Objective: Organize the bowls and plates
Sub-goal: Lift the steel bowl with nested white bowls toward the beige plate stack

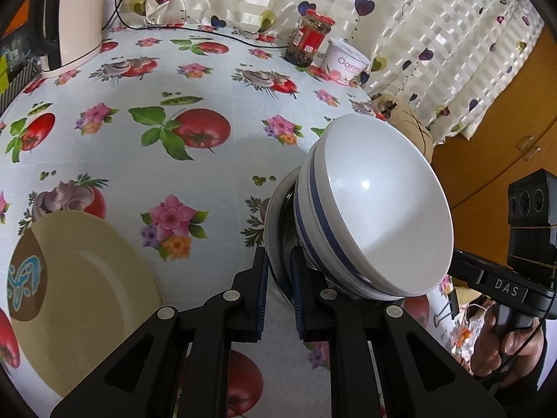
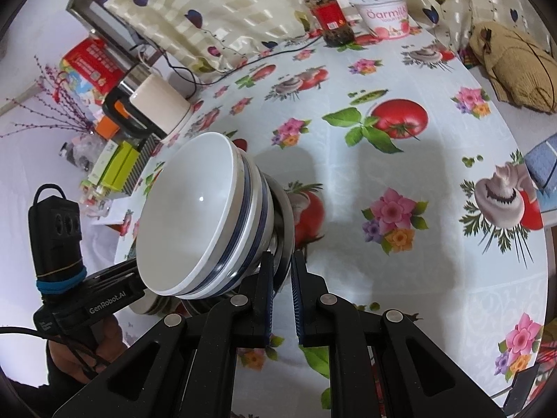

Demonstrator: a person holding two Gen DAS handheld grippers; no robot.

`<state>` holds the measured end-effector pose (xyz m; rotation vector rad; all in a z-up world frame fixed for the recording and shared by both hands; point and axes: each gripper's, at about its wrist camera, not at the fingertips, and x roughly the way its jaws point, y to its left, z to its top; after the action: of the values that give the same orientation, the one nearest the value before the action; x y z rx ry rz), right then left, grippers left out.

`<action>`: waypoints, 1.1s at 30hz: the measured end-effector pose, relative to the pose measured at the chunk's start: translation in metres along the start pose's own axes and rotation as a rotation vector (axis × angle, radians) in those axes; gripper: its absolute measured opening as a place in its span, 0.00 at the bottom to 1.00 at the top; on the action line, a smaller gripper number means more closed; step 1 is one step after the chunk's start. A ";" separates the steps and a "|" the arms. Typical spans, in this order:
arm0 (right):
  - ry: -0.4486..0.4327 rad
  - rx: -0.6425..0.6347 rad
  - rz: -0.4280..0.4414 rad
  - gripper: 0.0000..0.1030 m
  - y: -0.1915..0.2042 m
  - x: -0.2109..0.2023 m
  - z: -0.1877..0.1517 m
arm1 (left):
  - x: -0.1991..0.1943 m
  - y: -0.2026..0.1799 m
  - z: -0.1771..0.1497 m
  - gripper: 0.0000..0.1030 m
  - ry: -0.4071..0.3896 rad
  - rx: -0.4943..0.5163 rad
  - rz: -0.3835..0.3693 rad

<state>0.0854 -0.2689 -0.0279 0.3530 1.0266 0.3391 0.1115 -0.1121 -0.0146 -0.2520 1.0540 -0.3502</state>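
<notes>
A stack of white bowls with blue stripes [image 1: 376, 209] sits in a steel plate [image 1: 275, 230], held up above the table between both grippers. My left gripper [image 1: 280, 271] is shut on the steel plate's rim on one side. My right gripper [image 2: 282, 271] is shut on the plate's [image 2: 283, 230] opposite rim, with the bowls [image 2: 195, 216] to its left. A cream plate [image 1: 87, 289] with a brown and blue mark lies on the tablecloth at the lower left of the left wrist view.
A floral tablecloth [image 1: 195, 80] covers the table. At the back stand a red-lidded jar [image 1: 310, 38], a yoghurt tub [image 1: 344, 61] and a white kettle [image 1: 78, 24] with a cable. A straw bag [image 2: 515, 69] lies at the right edge. Boxes [image 2: 118, 163] crowd the left edge.
</notes>
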 end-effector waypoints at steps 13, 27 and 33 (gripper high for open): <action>0.001 -0.061 0.018 0.10 0.033 0.004 0.011 | -0.029 0.020 0.002 0.13 -0.051 -0.034 0.027; 0.028 -0.137 0.049 0.10 0.077 0.020 0.017 | -0.060 0.052 -0.006 0.13 -0.096 -0.089 0.070; 0.046 -0.162 0.065 0.10 0.092 0.030 0.018 | -0.070 0.066 -0.011 0.13 -0.109 -0.117 0.091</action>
<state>0.1049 -0.1756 -0.0020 0.2331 1.0262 0.4875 0.0815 -0.0238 0.0118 -0.3230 0.9764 -0.1906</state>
